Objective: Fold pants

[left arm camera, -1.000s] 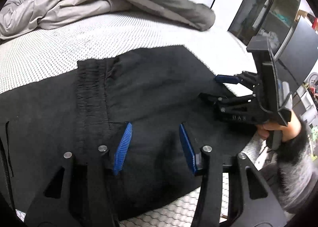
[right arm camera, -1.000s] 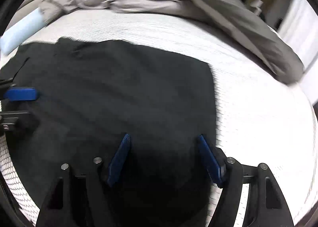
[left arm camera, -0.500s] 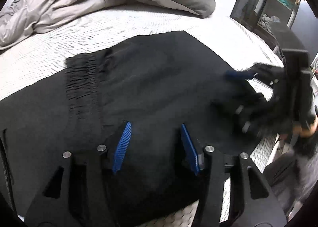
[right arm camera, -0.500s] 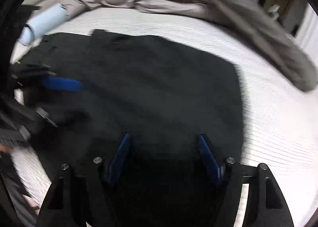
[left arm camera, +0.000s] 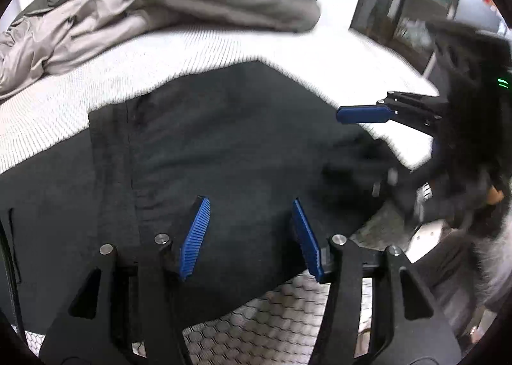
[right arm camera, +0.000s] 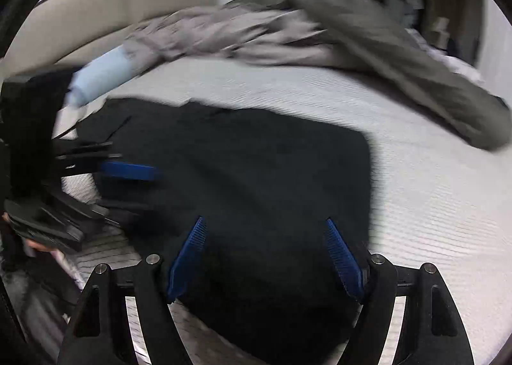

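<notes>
Pants [left arm camera: 224, 154] are spread flat and dark on the bed [left arm camera: 96, 83], partly folded, with the waistband seen in the left view. Nothing is held: the left gripper [left arm camera: 249, 237] is half open above the cloth, and the right gripper [right arm camera: 265, 256] has just been opening wider, with only flat fabric below its pads. For the next fold, a near edge is best pinched through both layers, lifted evenly by both grippers, and laid with corners matched.
</notes>
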Demonstrator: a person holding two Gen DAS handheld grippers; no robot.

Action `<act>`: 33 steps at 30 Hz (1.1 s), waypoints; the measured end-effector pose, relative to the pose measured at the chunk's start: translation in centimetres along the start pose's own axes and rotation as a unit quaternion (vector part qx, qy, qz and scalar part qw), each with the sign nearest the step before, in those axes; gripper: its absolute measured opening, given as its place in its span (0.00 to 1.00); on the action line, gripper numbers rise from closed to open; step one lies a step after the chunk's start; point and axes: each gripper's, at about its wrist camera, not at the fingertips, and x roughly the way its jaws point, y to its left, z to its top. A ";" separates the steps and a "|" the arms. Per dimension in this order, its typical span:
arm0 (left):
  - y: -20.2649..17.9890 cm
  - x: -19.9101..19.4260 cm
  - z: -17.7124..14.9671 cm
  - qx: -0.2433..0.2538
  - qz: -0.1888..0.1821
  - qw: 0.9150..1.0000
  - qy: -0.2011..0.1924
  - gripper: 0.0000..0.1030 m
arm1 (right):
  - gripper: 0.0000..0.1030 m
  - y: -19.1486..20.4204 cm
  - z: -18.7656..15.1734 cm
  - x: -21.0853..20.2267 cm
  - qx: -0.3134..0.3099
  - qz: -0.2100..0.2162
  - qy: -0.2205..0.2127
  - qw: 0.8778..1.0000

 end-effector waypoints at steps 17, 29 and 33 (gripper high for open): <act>2.0 -3.6 -2.7 -0.034 -0.041 0.998 -0.017 0.49 | 0.77 -9.4 -2.6 -0.2 0.098 -0.006 0.025 0.995; 12.1 -8.2 -4.0 -0.207 0.033 0.975 -0.079 0.56 | 0.17 -14.3 -2.2 6.2 0.285 0.131 0.017 0.950; 12.7 -9.1 -5.0 -0.211 0.046 0.973 -0.081 0.56 | 0.08 -13.4 0.2 4.6 0.254 0.092 -0.024 0.962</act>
